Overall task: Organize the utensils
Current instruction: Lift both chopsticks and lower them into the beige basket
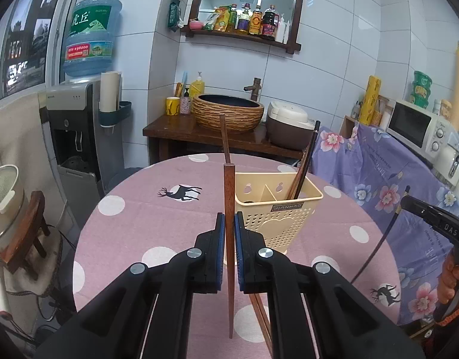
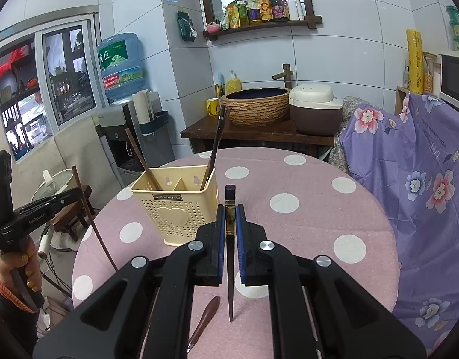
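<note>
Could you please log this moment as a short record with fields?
left gripper: shut on a reddish-brown wooden chopstick, held upright
right gripper: shut on a dark chopstick with a gold band, tip down
holder: cream perforated plastic utensil holder on the pink polka-dot tablecloth, chopsticks already in both compartments
left on table: dark red spoon

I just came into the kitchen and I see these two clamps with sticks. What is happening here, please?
A person is sorting chopsticks into the cream utensil holder on the round pink dotted table. The left tool is shut on a reddish-brown chopstick, and the right tool is shut on a dark chopstick. Both are held above the table, near the holder, not yet dropped in. A few chopsticks already stand in the holder, and a small brown spoon lies on the table.
</note>
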Available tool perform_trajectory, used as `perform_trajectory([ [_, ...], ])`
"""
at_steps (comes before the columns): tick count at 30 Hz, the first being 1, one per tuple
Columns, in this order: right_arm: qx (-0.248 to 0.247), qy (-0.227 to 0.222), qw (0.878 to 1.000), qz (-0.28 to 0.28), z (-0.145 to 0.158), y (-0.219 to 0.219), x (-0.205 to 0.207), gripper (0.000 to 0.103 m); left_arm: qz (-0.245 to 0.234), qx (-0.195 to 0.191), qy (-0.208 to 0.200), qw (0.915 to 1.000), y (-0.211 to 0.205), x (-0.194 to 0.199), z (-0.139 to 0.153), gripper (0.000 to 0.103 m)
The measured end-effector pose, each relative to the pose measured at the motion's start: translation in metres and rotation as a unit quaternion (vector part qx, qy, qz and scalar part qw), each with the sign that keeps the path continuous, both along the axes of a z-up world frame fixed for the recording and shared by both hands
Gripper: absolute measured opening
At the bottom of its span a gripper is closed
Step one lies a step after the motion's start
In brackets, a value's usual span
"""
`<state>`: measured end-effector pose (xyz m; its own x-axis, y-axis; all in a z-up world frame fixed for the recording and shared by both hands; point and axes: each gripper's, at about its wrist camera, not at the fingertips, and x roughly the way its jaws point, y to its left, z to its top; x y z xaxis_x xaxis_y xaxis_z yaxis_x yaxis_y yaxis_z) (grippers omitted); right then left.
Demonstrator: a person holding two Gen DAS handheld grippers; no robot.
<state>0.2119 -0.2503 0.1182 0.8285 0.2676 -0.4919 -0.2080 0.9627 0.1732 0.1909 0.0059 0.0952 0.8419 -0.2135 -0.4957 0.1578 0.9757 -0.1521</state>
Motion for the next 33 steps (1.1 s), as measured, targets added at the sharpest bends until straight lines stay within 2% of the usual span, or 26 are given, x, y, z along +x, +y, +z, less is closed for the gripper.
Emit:
perform_trajectory([
  [7,0.001,-0.009,1.000,0.002,0.013,0.003,0.004,0.008,-0.007,-0.010,-0.005,0.9999,0.003,0.002,0.012,0.008],
  [12,0.002,-0.018,1.000,0.012,0.040,0.008,0.012,0.008,-0.022,-0.017,-0.020,0.9994,0.000,0.006,0.041,0.008],
  [19,0.030,-0.071,0.997,0.031,0.124,0.025,0.029,0.008,-0.021,-0.035,-0.087,0.9953,-0.008,0.025,0.122,0.008],
  [23,0.036,-0.109,0.993,0.019,0.159,0.038,0.044,0.008,-0.002,-0.041,-0.116,0.9924,-0.018,0.046,0.149,0.008],
  [27,0.032,-0.116,0.993,0.002,0.154,0.053,0.064,0.008,0.019,-0.031,-0.120,0.9921,-0.029,0.067,0.138,0.008],
  [33,0.018,-0.076,0.997,-0.014,0.093,0.067,0.091,0.008,0.037,-0.021,-0.076,0.9962,-0.032,0.091,0.075,0.008],
])
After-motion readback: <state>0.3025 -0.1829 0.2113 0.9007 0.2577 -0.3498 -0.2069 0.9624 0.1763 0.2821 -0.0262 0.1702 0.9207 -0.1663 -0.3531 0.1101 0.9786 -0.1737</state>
